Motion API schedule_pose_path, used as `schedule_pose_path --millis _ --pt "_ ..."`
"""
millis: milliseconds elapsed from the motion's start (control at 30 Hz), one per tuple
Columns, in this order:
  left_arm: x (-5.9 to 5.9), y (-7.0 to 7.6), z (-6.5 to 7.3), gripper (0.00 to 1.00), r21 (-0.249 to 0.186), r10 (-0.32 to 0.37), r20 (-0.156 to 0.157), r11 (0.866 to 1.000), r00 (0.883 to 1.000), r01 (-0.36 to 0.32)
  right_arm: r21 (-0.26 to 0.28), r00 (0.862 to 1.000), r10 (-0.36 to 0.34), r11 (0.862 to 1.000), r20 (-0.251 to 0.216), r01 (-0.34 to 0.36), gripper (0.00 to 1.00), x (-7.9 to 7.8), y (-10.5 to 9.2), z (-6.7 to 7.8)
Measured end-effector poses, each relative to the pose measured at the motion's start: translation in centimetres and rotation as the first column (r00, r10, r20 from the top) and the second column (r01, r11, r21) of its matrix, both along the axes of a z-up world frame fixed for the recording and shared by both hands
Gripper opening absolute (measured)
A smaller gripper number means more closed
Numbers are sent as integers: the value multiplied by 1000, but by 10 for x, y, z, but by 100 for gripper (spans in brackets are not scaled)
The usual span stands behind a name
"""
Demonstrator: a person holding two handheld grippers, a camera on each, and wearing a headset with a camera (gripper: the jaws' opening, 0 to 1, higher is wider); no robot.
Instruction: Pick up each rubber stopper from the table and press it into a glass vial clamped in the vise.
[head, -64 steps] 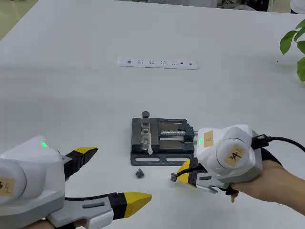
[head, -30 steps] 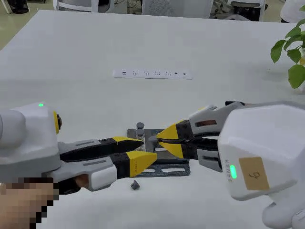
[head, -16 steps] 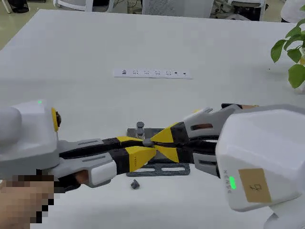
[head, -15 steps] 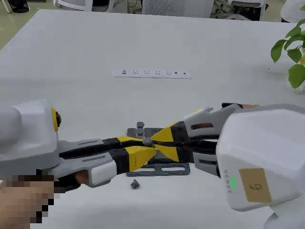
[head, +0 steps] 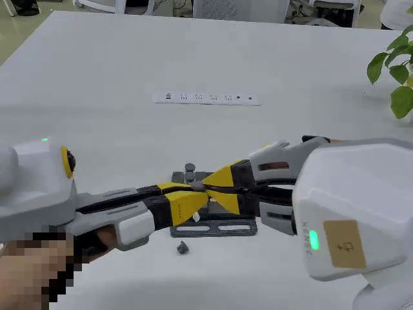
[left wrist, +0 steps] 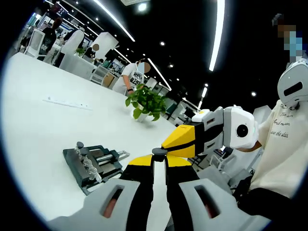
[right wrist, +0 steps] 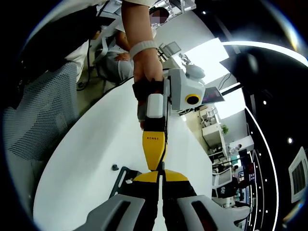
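Small grey rubber stopper [left wrist: 159, 151] hangs above the black metal vise [head: 216, 227], clenched by the yellow-tipped left gripper [left wrist: 160, 157] and seemingly the right gripper [right wrist: 161, 173] too; mid-handover, one must release next.

Your vise [head: 213, 227] sits mid-table [head: 97, 77], power strip [head: 206, 98] well behind it, plant [head: 390, 71] at the far right edge. A capped vial [head: 190, 169] stands at the vise's left rear, and a loose stopper [head: 182, 247] lies on the table just in front of its left end. Your left gripper [head: 195, 192] comes in from the left and your right gripper [head: 208, 188] from the right, meeting tip to tip with a stopper [head: 197, 186] at the tips; they're raised clear of the vise, which lies below-left in the left gripper view.
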State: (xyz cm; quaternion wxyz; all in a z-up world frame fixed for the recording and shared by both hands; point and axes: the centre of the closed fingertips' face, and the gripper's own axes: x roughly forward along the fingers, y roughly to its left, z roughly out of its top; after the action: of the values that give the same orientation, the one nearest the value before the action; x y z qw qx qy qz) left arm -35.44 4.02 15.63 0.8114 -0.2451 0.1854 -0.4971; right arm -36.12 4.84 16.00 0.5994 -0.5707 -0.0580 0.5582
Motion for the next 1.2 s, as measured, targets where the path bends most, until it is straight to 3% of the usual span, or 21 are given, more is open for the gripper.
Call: schedule_pose_path --millis 367,500,567,667,767,800,933,967,1000,1100,1200 --pt "-2 0 -2 3 25 -4 2 1000 1000 4 -5 1000 -6 1000 -23 6 0 -1 -1 -3" --pt "-3 -1 -5 3 54 -8 17 999 1000 7 2 996 -21 1000 -82 22 1 -2 -3 -5" --pt "-3 -1 -6 3 60 -6 22 998 1000 4 13 992 -31 999 -119 33 8 -3 -4 -6" --pt "-2 0 -8 3 101 -5 51 995 999 0 43 973 -51 997 -224 62 16 -7 -4 -8" --pt "-2 1 -10 3 124 -13 61 992 998 6 66 939 -75 993 -335 103 23 -10 -6 -9" --pt "-2 1 -10 3 127 -16 63 992 998 8 77 916 -83 989 -393 123 26 -12 -5 -9" --pt "-3 1 -11 3 162 -33 88 987 996 19 89 869 -81 986 -489 143 33 -15 -7 -8" --pt "-4 1 -11 3 179 -40 100 984 994 22 90 843 -89 983 -531 160 33 -17 -7 -8" --pt "-4 1 -12 3 191 -47 108 981 993 26 84 832 -90 983 -547 162 34 -17 -8 -8" --pt "-6 0 -13 3 240 -73 139 970 988 38 66 827 -92 986 -554 154 35 -16 -11 -9" --pt "-9 -2 -16 3 289 -108 161 956 981 58 48 808 -103 986 -581 161 34 -17 -14 -12"
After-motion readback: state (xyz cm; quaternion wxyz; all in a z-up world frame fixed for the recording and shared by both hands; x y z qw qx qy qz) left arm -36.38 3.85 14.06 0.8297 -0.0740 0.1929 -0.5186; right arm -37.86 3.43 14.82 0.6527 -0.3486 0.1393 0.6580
